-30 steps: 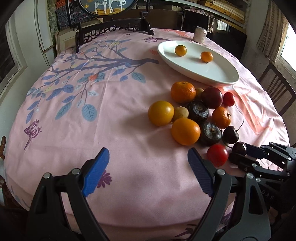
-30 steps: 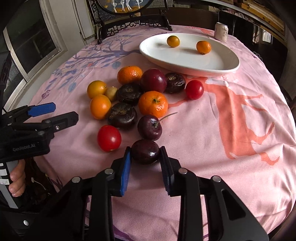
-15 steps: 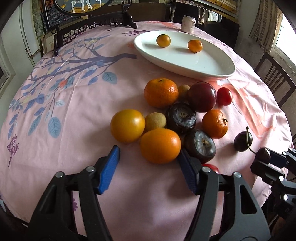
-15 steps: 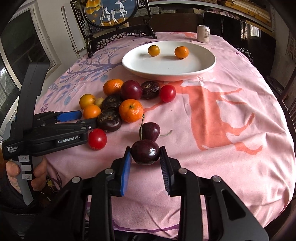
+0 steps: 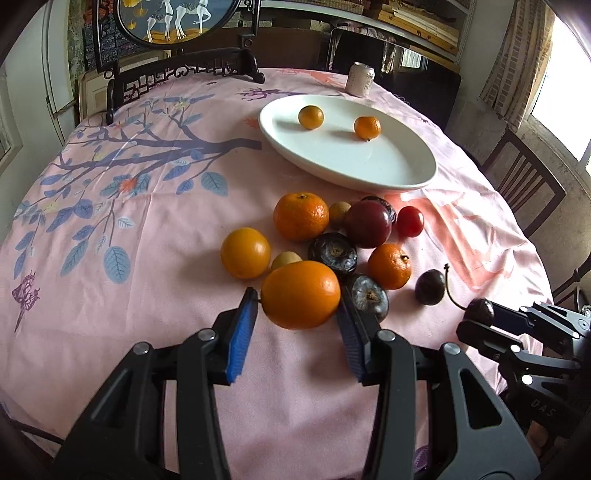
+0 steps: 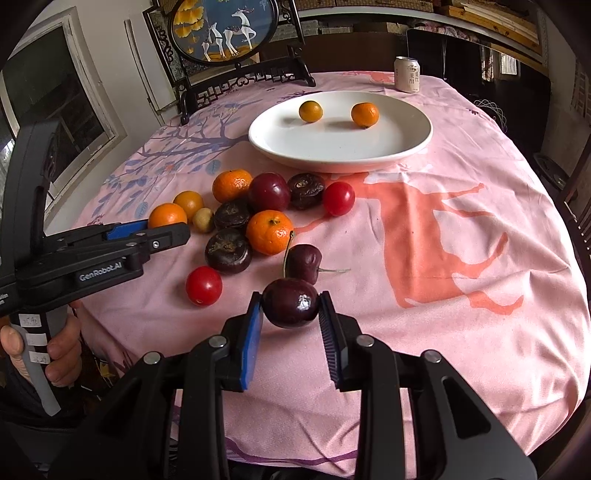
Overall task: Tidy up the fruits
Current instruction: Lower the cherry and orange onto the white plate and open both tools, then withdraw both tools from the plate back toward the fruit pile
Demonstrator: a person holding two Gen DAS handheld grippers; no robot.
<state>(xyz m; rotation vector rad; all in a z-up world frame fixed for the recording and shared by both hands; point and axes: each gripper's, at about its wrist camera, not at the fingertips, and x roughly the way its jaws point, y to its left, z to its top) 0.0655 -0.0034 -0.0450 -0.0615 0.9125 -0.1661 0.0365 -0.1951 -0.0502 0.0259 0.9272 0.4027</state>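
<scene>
My left gripper (image 5: 297,295) is shut on an orange (image 5: 300,294) and holds it just above the pink cloth, at the near edge of the fruit pile. My right gripper (image 6: 290,304) is shut on a dark cherry (image 6: 290,302), lifted off the cloth; it also shows in the left wrist view (image 5: 479,312). A white oval plate (image 5: 391,168) at the far side holds two small oranges (image 5: 311,117) (image 5: 367,127). The pile has oranges, dark plums, small tomatoes, a second cherry (image 6: 303,260) and small yellowish fruits.
A drink can (image 6: 406,74) stands behind the plate. A dark carved stand with a round picture (image 6: 236,33) stands at the table's far edge. A red tomato (image 6: 203,285) lies nearest the front. Chairs stand to the right (image 5: 524,192).
My left gripper moved forward to the pile, closed on the orange and lifted it. My right gripper rose with the cherry in it.
</scene>
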